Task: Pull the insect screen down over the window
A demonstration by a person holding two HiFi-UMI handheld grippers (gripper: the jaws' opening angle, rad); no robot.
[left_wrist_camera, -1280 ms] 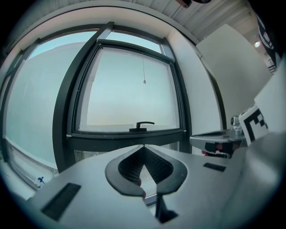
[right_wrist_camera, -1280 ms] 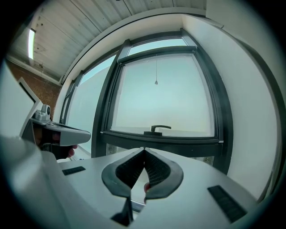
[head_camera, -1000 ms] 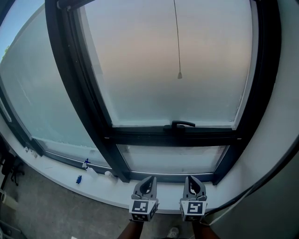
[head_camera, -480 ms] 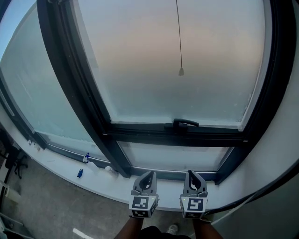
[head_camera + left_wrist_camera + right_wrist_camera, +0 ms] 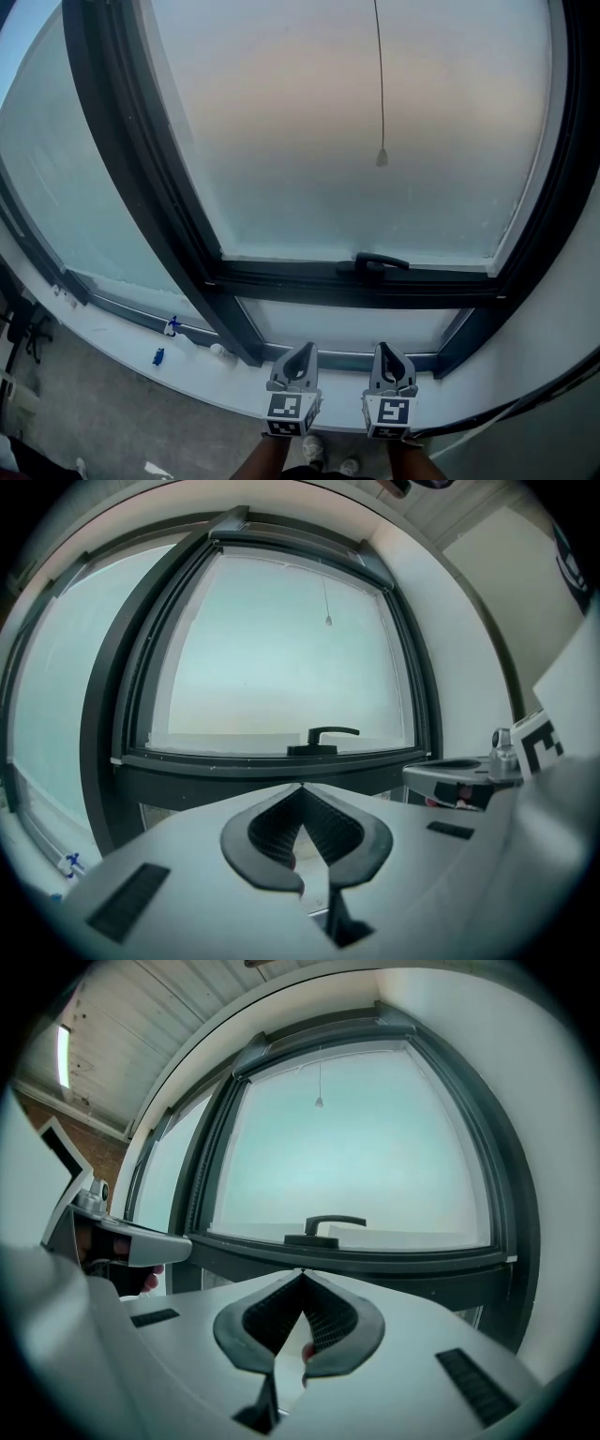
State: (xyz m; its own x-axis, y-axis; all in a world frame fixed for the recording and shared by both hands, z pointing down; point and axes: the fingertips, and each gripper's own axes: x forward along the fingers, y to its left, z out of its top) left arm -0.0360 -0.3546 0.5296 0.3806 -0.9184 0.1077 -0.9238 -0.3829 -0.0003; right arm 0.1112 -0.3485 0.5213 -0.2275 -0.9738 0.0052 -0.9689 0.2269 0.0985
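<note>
Scene: a person faces a dark-framed window [image 5: 216, 272] with a tool in each hand, both held low in front of it.
Landmark: a black handle [image 5: 380, 263] sits on the crossbar between the large upper pane and a narrow lower pane [image 5: 347, 326].
Left tool [image 5: 305, 350]: below the handle and a little to its left, over the front edge of the white sill [image 5: 220, 386]. It points at the window. In the left gripper view its ribbed pads [image 5: 281, 822] are pressed together at the tips with nothing between them.
Right tool [image 5: 384, 349]: straight below the handle, just beside the left tool but not touching it. Its jaws are likewise pressed together and pinch nothing.
Screen: it cannot be made out in any view, and the hazy upper glass above the handle gives no clear sign of it.
Cord [image 5: 382, 157]: a thin line with a small weight at its end hangs from beyond the top of the head view, in front of the upper pane. Its end is well above the handle and well apart from both tools.
Sill: two small blue items [image 5: 158, 357] lie far to the left of the handle, at the foot of the frame.
Side window [image 5: 66, 187]: a second pane runs off to the left of the handle.
Person: bare forearms [image 5: 267, 461] reach up to the tools, well below the handle.
</note>
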